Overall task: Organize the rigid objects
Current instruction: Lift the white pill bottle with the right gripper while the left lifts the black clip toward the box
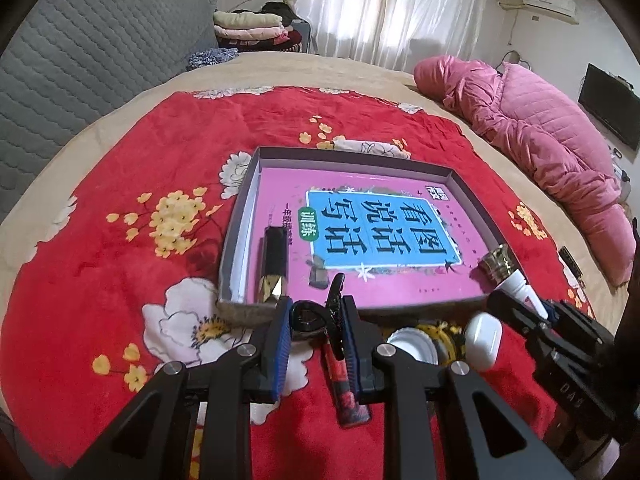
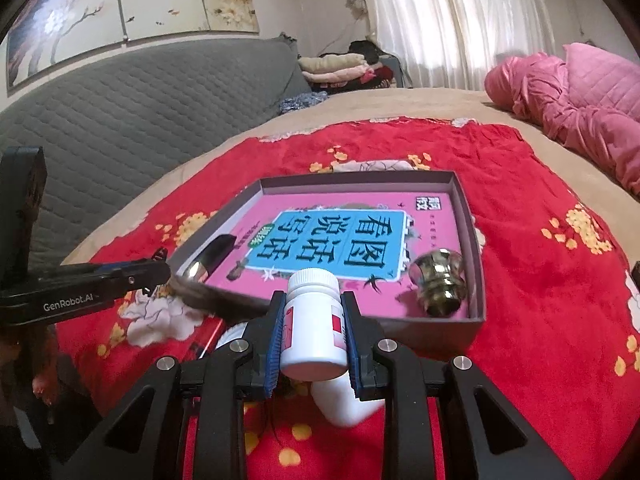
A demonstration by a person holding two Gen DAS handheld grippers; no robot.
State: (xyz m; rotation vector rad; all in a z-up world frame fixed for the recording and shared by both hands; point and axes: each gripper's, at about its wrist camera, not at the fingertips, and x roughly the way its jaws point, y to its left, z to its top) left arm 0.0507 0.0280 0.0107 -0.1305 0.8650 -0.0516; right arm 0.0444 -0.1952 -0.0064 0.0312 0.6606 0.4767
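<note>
From the left wrist, your left gripper is clamped on a black plastic hair claw clip just short of the shallow grey cardboard tray; lift it clear of the near wall before releasing.

From the right wrist, your right gripper is clamped on a white plastic pill bottle. The tray already holds a pink book, a black-and-gold tube and a brass-coloured metal knob.

Red flowered blanket spread over a tan bedcover. Past the blanket's far edge: grey quilted headboard, a stack of folded clothes, white curtains. A pink quilted jacket lies crumpled off the blanket's right side.
</note>
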